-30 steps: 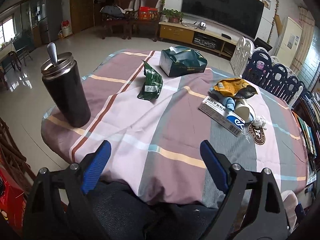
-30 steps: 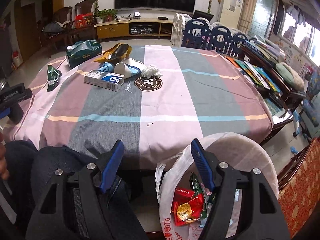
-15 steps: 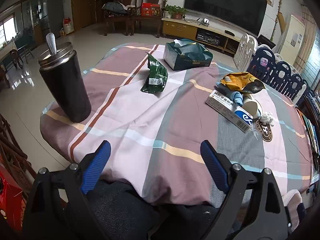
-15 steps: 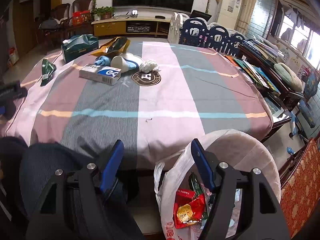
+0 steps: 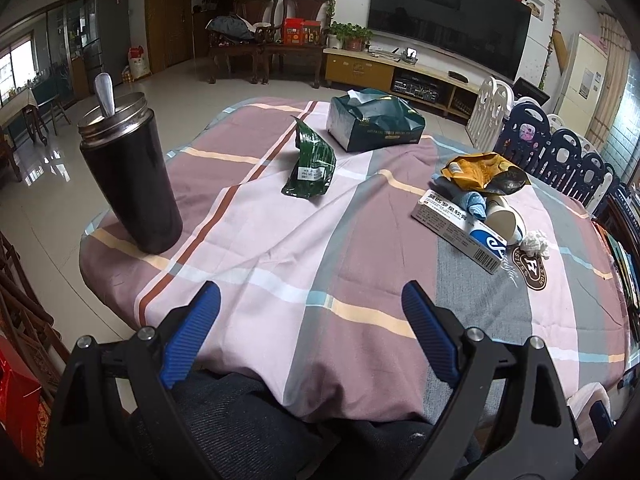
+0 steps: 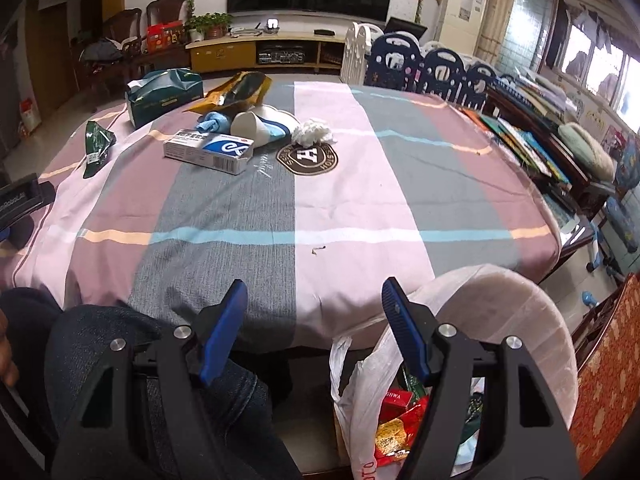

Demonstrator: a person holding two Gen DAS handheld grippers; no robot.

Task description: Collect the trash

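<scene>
— Between pickups: left gripper (image 5: pixel 310 312) and right gripper (image 6: pixel 314 308) both spread wide, empty, poised at the near table edge. Trash bag (image 6: pixel 500 300) open below right, wrappers inside.

— Next?

— Probably a reach across to the white box (image 6: pixel 208 151), paper cup (image 6: pixel 256 128), tissue wad (image 6: pixel 312 132) or green wrapper (image 5: pixel 310 166).

— Versus a second back?

— Little changed; right view dipped slightly, same litter on the cloth.
</scene>
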